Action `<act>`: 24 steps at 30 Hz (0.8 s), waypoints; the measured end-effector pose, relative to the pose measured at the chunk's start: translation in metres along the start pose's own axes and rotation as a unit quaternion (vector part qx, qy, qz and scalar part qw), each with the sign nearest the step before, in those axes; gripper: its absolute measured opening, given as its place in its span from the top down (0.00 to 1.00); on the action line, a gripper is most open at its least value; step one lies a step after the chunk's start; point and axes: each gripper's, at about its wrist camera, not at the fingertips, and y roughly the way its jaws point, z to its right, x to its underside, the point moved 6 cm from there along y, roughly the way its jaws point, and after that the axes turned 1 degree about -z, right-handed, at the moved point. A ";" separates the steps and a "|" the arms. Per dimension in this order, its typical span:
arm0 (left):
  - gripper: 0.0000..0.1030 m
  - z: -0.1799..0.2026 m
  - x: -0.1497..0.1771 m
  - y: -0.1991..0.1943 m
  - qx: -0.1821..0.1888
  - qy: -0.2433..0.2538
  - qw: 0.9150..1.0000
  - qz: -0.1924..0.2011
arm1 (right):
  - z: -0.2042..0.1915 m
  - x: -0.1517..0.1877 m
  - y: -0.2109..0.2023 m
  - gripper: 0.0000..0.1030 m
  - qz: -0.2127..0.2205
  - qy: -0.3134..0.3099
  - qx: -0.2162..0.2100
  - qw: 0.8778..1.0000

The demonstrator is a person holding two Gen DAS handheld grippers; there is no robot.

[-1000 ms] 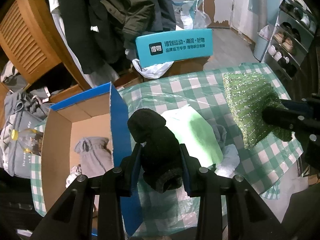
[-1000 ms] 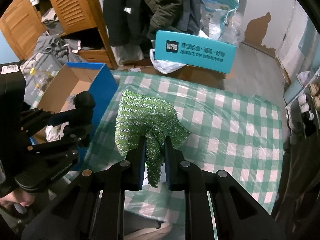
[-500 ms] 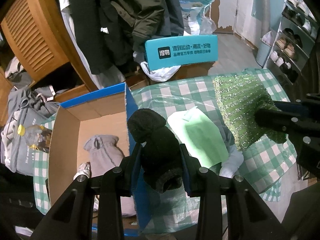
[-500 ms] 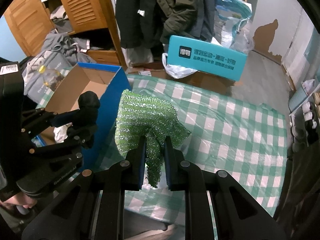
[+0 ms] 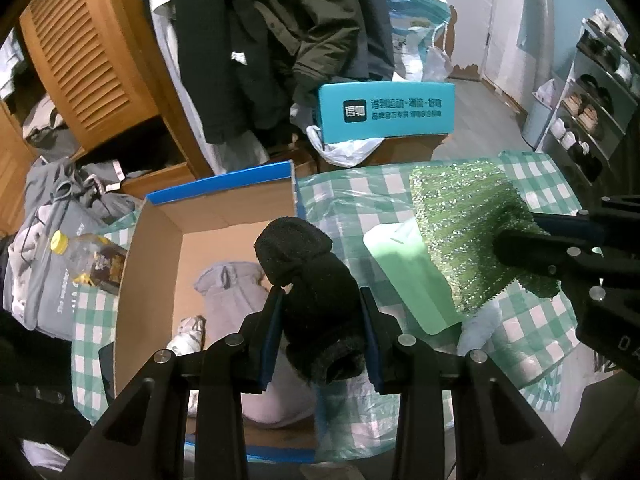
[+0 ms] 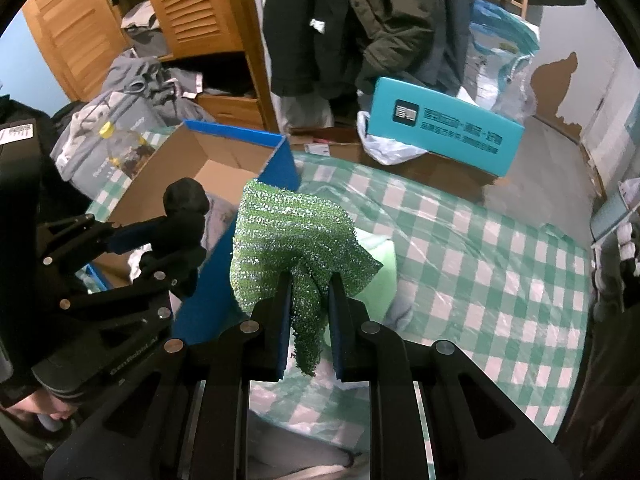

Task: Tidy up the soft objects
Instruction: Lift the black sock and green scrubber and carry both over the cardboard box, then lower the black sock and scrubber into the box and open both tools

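My left gripper (image 5: pixel 320 300) is shut on a black fuzzy sock (image 5: pixel 308 272), held above the right side of an open cardboard box with blue walls (image 5: pixel 224 192). A grey garment (image 5: pixel 236 284) and white items lie in the box. My right gripper (image 6: pixel 309 280) is shut on a sparkly green cloth (image 6: pixel 292 236), held above the checked table just right of the box's blue wall (image 6: pixel 280 168). The cloth (image 5: pixel 468 232) and the sock (image 6: pixel 184 216) each show in the other wrist view.
A light green foam pad (image 5: pixel 404 272) and a pale cloth (image 5: pixel 476 328) lie on the green checked tablecloth (image 6: pixel 480 248). A teal carton (image 5: pixel 384 112) stands beyond the table. A plastic bottle (image 5: pixel 88 260) lies left of the box. Hanging coats, wooden cabinet behind.
Both grippers have moved left toward the box with their loads. The black sock now hangs over the box's interior rather than over its blue wall.
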 end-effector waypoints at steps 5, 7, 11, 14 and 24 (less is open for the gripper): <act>0.65 -0.019 0.003 -0.002 -0.006 -0.014 1.000 0.002 | -0.016 -0.006 0.005 0.86 -0.003 -0.008 -0.009 1.000; 0.65 -0.027 0.004 -0.002 -0.008 -0.020 1.000 0.002 | -0.022 -0.008 0.007 0.86 -0.003 -0.012 -0.012 1.000; 0.65 -0.042 0.009 -0.001 -0.017 -0.031 0.999 0.001 | -0.037 -0.013 0.012 0.86 -0.007 -0.021 -0.020 1.000; 0.65 -0.054 0.014 0.001 -0.020 -0.041 0.999 -0.002 | -0.047 -0.016 0.017 0.86 -0.011 -0.026 -0.025 0.999; 0.65 -0.089 0.027 0.010 -0.021 -0.072 0.997 -0.015 | -0.085 -0.026 0.040 0.86 -0.028 -0.048 -0.036 0.998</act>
